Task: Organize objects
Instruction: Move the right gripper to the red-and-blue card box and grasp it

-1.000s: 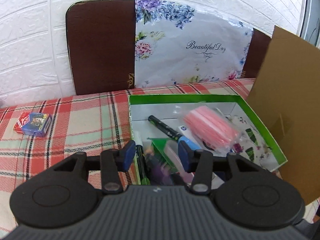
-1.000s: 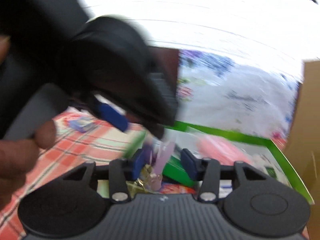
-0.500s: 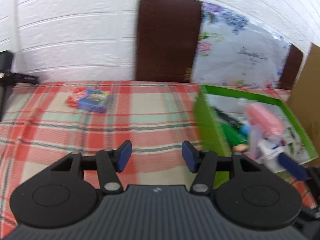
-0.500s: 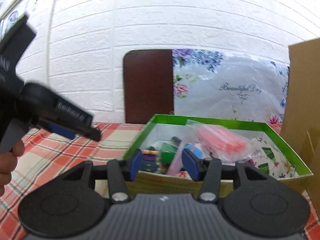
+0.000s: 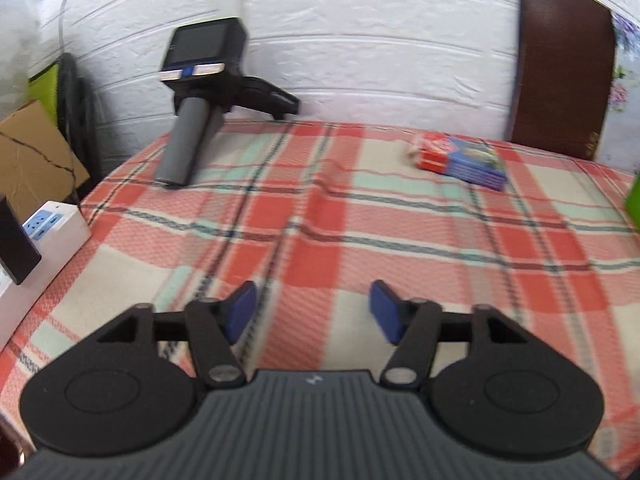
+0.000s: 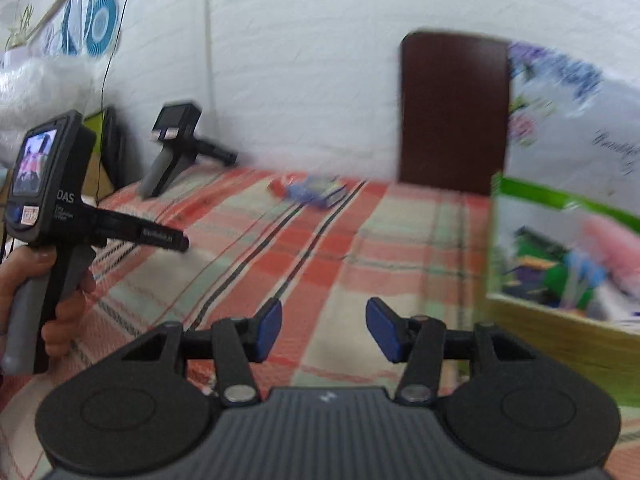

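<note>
A red and blue card box [image 5: 460, 156] lies on the plaid tablecloth [image 5: 320, 220] at the far right; it also shows blurred in the right wrist view [image 6: 310, 190]. A green box [image 6: 560, 264] with a pink pack, pens and other items stands at the right. My left gripper [image 5: 312, 310] is open and empty above the cloth. In the right wrist view that left gripper [image 6: 52, 216] is held at the left. My right gripper [image 6: 323, 330] is open and empty, left of the green box.
A spare black gripper tool [image 5: 200, 92] lies at the table's far left by the white brick wall. A brown chair back [image 5: 560, 64] stands behind the table. A white power strip [image 5: 44, 232] and a cardboard box [image 5: 32, 160] sit past the left edge.
Both grippers have pulled back from the green box and swung left. The left one now faces the open cloth and the card box. Both stay open and empty.
</note>
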### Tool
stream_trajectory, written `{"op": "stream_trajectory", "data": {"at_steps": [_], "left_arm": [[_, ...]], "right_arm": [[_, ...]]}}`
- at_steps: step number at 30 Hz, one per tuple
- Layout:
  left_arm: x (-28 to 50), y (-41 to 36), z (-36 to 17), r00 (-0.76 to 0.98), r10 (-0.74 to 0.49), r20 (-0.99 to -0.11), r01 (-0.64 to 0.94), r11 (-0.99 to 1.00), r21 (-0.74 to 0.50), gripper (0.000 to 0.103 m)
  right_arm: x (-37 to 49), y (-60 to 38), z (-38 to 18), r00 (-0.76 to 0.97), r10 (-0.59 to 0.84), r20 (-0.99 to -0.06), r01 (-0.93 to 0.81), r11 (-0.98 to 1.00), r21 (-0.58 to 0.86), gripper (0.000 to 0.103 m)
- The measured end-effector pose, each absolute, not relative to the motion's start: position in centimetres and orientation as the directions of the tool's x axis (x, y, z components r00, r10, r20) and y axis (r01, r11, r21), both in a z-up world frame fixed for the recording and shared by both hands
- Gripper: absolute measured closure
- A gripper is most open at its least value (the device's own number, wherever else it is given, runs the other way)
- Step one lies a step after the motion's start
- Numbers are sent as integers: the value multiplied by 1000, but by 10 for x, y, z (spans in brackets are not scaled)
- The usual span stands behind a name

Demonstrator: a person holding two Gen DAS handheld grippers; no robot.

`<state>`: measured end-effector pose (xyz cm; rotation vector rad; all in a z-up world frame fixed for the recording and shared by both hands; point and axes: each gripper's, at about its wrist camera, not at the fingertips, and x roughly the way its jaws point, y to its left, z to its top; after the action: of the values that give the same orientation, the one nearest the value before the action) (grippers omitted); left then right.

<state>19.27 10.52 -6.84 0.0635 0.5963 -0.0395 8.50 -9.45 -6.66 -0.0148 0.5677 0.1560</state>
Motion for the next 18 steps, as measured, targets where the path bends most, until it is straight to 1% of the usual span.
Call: {"op": "stream_trajectory", "data": {"at_steps": [1, 2, 4, 5, 6, 8, 10, 11, 14, 17, 18], "left_arm": [[195, 116, -73, 825, -52, -563, 44, 999, -27, 21], [199, 125, -73, 814, -84, -575, 41, 995, -87, 18], [203, 133, -74, 805, -114, -583, 36, 989, -143, 17], [204, 134, -74, 805, -120, -581, 40, 988, -149, 17], [204, 133, -74, 805, -121, -581, 42, 988, -147, 17], [203, 132, -73, 807, -121, -579, 44, 989, -144, 17], [202, 132, -75, 807, -124, -577, 44, 988, -151, 17], [200, 132, -76, 808, -125, -575, 45, 987, -152, 17], [200, 132, -78, 809, -128, -573, 47, 987, -154, 16], [201, 133, -78, 809, -134, -573, 48, 986, -163, 15], [201, 133, -78, 808, -137, -573, 49, 985, -166, 15]], "right_arm": [[98, -87, -71, 821, 138, -555, -159, 987, 11, 53], [111, -79, -75, 813, 132, -567, -172, 985, -18, 53], [142, -62, -74, 809, 133, -573, -222, 971, -88, 45], [160, -54, -71, 809, 146, -570, -258, 959, -121, 37], [178, -47, -65, 816, 150, -557, -285, 945, -162, 25], [220, -36, -53, 832, 138, -537, -300, 926, -227, 14], [263, -32, -43, 835, 122, -537, -300, 918, -258, 13], [284, -32, -40, 830, 104, -548, -287, 922, -260, 10], [340, -37, -44, 756, 120, -643, -311, 931, -191, 8], [369, -37, -58, 730, 114, -674, -318, 930, -186, 7], [374, -38, -63, 722, 123, -681, -325, 929, -177, 4]]}}
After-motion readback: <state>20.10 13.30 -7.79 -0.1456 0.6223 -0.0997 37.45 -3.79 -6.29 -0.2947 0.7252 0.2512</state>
